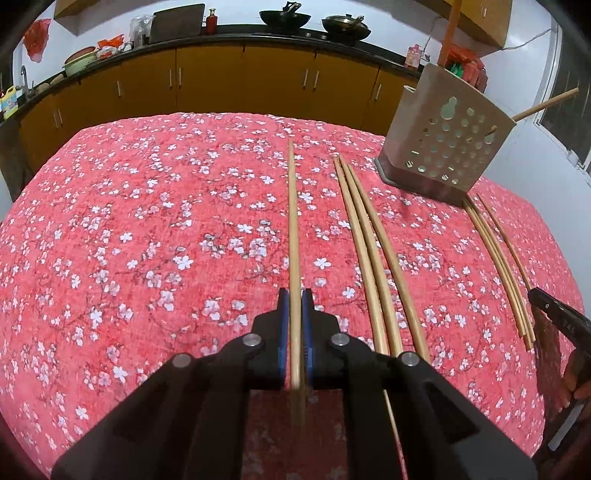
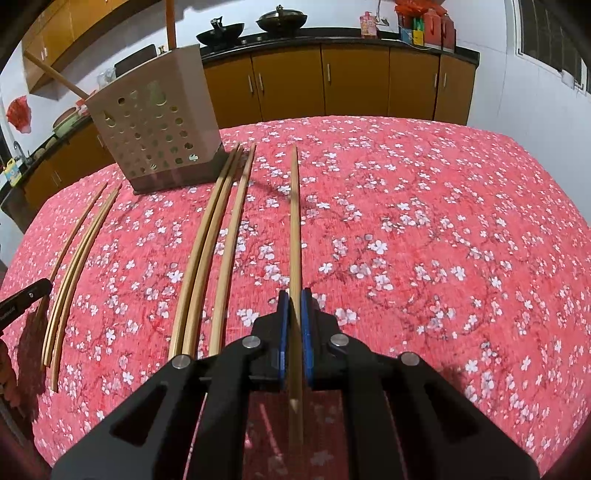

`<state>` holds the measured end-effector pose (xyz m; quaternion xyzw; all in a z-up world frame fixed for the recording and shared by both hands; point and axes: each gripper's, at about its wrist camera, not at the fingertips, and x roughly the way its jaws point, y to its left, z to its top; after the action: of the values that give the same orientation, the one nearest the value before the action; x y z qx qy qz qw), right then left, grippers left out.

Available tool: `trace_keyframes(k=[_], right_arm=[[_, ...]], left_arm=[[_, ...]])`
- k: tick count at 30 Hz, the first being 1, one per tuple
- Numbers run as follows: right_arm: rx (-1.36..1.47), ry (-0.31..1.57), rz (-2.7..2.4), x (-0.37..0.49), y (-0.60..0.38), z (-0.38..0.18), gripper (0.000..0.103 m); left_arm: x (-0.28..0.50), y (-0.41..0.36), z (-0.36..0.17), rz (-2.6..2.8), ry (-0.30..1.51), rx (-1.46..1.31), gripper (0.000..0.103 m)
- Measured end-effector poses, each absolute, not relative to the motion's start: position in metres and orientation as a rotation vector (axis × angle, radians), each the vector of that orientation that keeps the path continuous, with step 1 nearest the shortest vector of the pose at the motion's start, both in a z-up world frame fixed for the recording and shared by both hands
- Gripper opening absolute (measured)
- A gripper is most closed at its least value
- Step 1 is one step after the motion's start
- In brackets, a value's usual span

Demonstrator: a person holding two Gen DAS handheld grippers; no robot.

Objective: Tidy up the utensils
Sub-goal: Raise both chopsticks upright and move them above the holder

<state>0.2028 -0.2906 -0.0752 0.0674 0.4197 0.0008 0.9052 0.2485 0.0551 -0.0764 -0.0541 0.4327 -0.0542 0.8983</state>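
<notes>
Clamping down on a single wooden chopstick (image 1: 294, 236), the left gripper (image 1: 294, 299) has its blue pads pressed to either side of the stick, which runs forward from the jaws over the red blossom-print tablecloth (image 1: 147, 240); the right gripper (image 2: 294, 299) is clenched the same way on a chopstick of its own (image 2: 294, 229), angled down toward the table. Between the two held sticks lie two loose bunches on the cloth: three chopsticks (image 1: 369, 258) just beside the left gripper's stick, and a further thin bunch (image 1: 498, 258) nearer the right gripper, its far ends close to the base of the perforated utensil holder (image 1: 447, 147); that holder stands upright toward the far edge of the table, with a wooden handle (image 1: 546, 103) sticking out of its top at a slant. Behind runs a counter with yellow cabinets (image 1: 240, 74) and two dark woks (image 1: 284, 18).
</notes>
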Motion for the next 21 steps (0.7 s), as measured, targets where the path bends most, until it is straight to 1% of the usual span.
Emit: trace_keyframes(k=[13,17,21], right_arm=[[0.124,0.868,-0.002,0.203,-0.290,-0.074,0.008],[0.147,0.827,0.004,0.196,-0.293,-0.060,0.008],[0.157,0.767,0.002,0.188,-0.300,-0.037,0.008]], left_arm=[[0.237,0.051,-0.076,-0.099,0.899,-0.059,0.008],[0.236,0.051,-0.072,-0.104,0.927,-0.050,0.008],[0.230,0.058,-0.056,-0.115,0.912,-0.062,0.008]])
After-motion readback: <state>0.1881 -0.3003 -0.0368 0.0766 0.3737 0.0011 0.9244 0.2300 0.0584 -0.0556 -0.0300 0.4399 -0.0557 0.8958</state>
